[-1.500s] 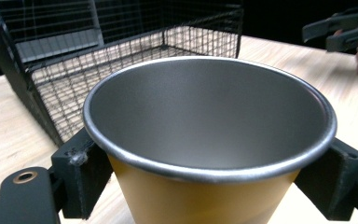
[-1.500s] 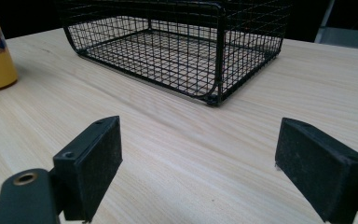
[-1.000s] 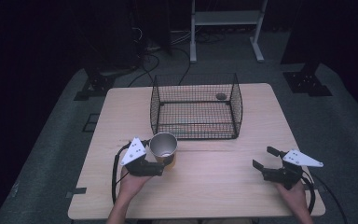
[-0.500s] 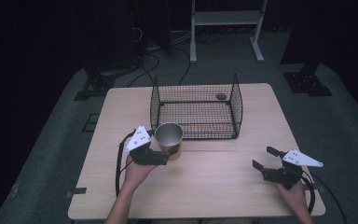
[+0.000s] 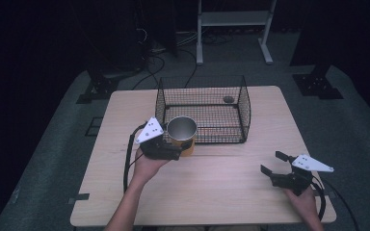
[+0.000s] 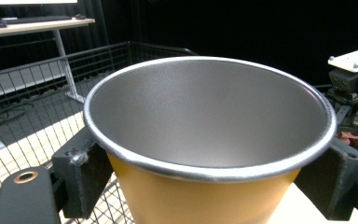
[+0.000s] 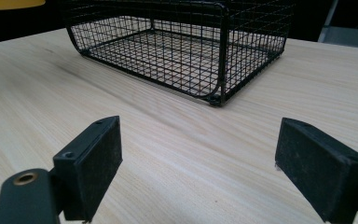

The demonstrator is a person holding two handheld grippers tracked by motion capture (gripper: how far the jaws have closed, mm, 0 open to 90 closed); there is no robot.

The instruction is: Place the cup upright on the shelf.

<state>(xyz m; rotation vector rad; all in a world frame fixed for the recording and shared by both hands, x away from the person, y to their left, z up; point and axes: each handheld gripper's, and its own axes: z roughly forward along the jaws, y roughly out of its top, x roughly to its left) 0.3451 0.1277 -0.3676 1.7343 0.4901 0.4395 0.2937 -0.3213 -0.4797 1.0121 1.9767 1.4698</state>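
Note:
A yellow cup [image 5: 182, 134] with a grey metal inside hangs above the table, just in front of the black wire basket [image 5: 203, 109]. My left gripper [image 5: 182, 145] is shut on the cup; in the left gripper view the cup [image 6: 205, 158] sits between both jaws with its mouth up. Low over the table's front right, my right gripper [image 5: 273, 163] is open with nothing in it. The right gripper view has the basket [image 7: 182, 46] ahead of the wide-apart jaws [image 7: 214, 175].
The wooden table [image 5: 221, 187] has bare room in front of the basket. A small dark round thing [image 5: 228, 99] lies at the basket's back right. A white shelf frame [image 5: 233, 24] and cables stand on the floor beyond the table.
My left gripper has lifted the cup and carried it forward and to the right, up to the basket's front wall. The right gripper has stayed put.

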